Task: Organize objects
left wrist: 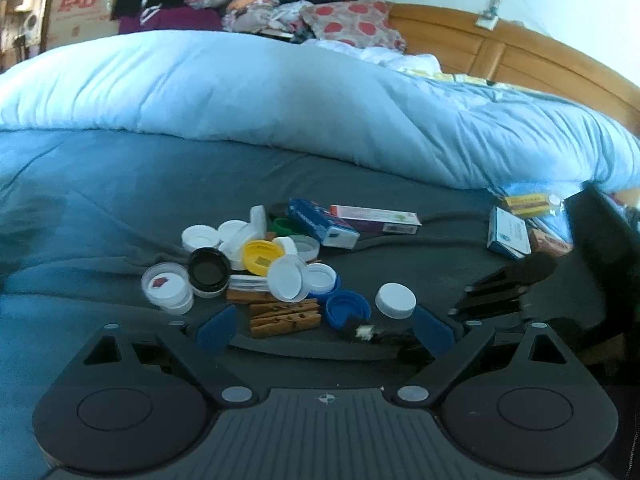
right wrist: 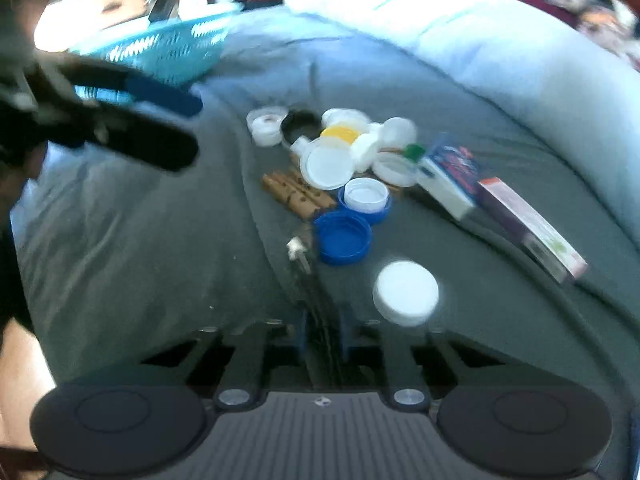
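Clothespins [left wrist: 286,314] wooden, beside round plastic caps [left wrist: 285,279]; left fingers [left wrist: 218,328] spread wide; right fingers [right wrist: 301,332] clamp thin dark item [right wrist: 316,312] (blurred).

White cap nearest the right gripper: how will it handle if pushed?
The white cap looks like thin plastic, so probably light. It lies flat on the soft blanket, so it would likely drag or tip rather than slide. On edge, its round rim could roll.

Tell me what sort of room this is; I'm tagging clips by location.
Most likely a bedroom. The small items lie on a bed's grey sheet, with a pale blue duvet bunched behind them, a wooden headboard along the wall, and a heap of clothes beyond.
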A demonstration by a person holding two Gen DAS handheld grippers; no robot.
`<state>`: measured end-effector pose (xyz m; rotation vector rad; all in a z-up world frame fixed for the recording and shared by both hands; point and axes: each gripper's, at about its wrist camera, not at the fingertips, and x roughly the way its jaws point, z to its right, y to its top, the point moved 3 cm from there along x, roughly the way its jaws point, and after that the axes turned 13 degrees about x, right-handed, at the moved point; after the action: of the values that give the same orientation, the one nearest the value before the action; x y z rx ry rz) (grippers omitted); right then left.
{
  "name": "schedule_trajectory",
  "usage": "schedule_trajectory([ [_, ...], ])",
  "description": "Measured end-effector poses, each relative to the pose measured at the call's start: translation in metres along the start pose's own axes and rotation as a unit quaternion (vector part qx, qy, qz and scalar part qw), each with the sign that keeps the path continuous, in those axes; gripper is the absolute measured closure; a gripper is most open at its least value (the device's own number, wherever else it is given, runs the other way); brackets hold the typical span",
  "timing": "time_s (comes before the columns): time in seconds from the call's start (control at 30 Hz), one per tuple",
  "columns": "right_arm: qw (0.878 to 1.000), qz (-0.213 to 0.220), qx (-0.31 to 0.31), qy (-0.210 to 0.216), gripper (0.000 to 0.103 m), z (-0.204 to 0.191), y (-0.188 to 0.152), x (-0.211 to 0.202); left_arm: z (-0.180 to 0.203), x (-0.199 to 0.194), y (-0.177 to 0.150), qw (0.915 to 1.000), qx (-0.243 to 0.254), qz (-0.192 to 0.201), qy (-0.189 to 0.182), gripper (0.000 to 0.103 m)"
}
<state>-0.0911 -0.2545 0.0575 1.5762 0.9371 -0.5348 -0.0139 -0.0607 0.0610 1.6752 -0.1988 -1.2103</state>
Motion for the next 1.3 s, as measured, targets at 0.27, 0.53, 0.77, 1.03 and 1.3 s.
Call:
schedule_trajectory([
  [0.27, 0.942, 0.146, 0.297, -0.047, 0.091, 0.084, -0.019, -0.085, 0.035, 0.045, 0.025, 0.9961, 0.074, 0.025, -0.041, 0.011],
  [0.53, 0.933, 0.150, 0.324, -0.047, 0.091, 0.095, -0.036, -0.083, 0.068, 0.123, 0.010, 0.9898, 0.128, -0.024, -0.057, 0.043],
  [0.77, 0.930, 0.149, 0.333, -0.040, 0.091, 0.108, -0.035, -0.074, 0.075, 0.127, 0.006, 0.9860, 0.159, -0.020, -0.044, 0.044],
  [1.03, 0.930, 0.152, 0.333, -0.041, 0.091, 0.108, -0.035, -0.069, 0.080, 0.129, 0.006, 0.9835, 0.175, -0.027, -0.039, 0.057],
  [1.3, 0.929, 0.172, 0.325, -0.046, 0.091, 0.105, -0.033, -0.076, 0.084, 0.115, 0.009, 0.9883, 0.148, -0.012, -0.035, 0.063],
])
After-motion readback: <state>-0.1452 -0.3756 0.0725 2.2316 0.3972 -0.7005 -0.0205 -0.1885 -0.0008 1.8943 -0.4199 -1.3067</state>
